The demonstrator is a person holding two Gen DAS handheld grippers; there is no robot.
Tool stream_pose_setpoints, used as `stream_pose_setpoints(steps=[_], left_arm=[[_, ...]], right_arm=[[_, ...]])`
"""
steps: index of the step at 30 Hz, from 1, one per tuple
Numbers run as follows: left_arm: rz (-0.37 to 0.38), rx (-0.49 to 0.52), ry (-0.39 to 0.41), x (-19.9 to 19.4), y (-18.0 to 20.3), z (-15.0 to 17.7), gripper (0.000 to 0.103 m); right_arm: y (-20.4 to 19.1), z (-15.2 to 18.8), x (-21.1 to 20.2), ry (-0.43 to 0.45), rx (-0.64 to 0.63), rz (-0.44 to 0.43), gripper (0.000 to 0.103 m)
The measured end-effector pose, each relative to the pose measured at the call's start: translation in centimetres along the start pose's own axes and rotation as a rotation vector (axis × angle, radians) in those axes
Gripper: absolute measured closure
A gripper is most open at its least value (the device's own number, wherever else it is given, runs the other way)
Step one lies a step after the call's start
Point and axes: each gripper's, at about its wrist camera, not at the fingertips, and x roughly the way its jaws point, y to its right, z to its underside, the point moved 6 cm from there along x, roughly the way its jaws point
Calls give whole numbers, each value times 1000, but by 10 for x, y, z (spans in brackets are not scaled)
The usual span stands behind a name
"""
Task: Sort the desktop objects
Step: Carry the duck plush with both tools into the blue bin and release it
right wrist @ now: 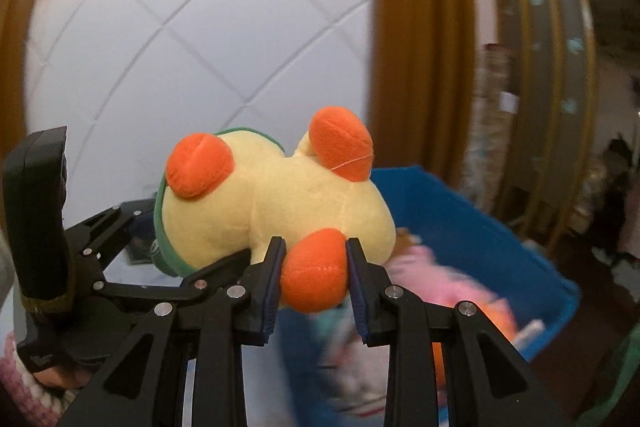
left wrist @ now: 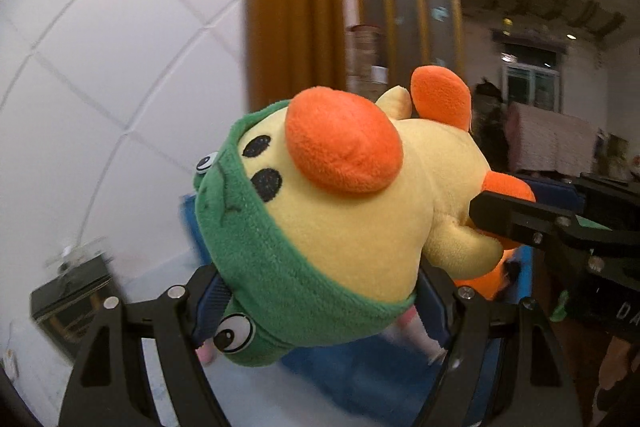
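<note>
A yellow plush duck [left wrist: 352, 211] with an orange beak, orange feet and a green frog hood hangs in the air between both grippers. My left gripper [left wrist: 320, 291] is shut on its hooded head. My right gripper [right wrist: 314, 263] is shut on one orange foot [right wrist: 314, 271] of the duck [right wrist: 280, 203]. The right gripper's fingers [left wrist: 516, 223] reach in from the right in the left wrist view. The left gripper [right wrist: 136, 227] shows at the left in the right wrist view. A blue bin [right wrist: 472, 227] lies below and behind the duck.
The blue bin holds several soft toys, pink and orange, blurred. Its near part shows under the duck in the left wrist view [left wrist: 360, 367]. A white tiled wall [right wrist: 180, 47] and a brown curtain [right wrist: 420, 47] stand behind. A dark box [left wrist: 72, 299] sits at lower left.
</note>
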Motion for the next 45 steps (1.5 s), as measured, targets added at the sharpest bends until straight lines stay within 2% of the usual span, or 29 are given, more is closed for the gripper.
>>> stream_pose_setpoints(steps=[2,7,12,14,16,19,22,23,24,27,29,35,39,45], left_arm=[[21,28,-22,20,26,-14,24],[47,89,-120,86,77,-34,24],[17,123,-290,151,102,-38,19],[-19,161,-325,167,104,-34,17],[-65,206,-358,181,106,-30,15],[-100,233,-365,183,109,-21,11],[-118,245,-369,186,111,-21,8],[-128,254,-369,184,115,-20,8],[-134,258,-370,190,117,-23,8],[-145,259,-372,195,116,-24,8],[-159,257,-362,196,112,-28,8],[-178,227,-315,183,101,-44,7],[-203,226,-309,176,93,-42,7],[-203,195,-293,164,86,-38,7]], right_arm=[[36,-3,2,-2,27,44,72],[116,-2,16,-35,105,80,72],[182,8,62,-129,181,52,69],[200,17,87,-184,215,18,68],[207,27,92,-210,236,11,65],[219,39,112,-239,270,-13,58],[224,45,117,-243,285,-17,33],[227,46,119,-245,291,-18,18],[230,47,122,-249,299,-18,11],[242,46,131,-245,312,-20,8],[246,45,129,-240,326,-22,0],[252,36,118,-214,324,-41,0],[249,35,119,-219,304,-36,0],[235,33,113,-203,265,-65,0]])
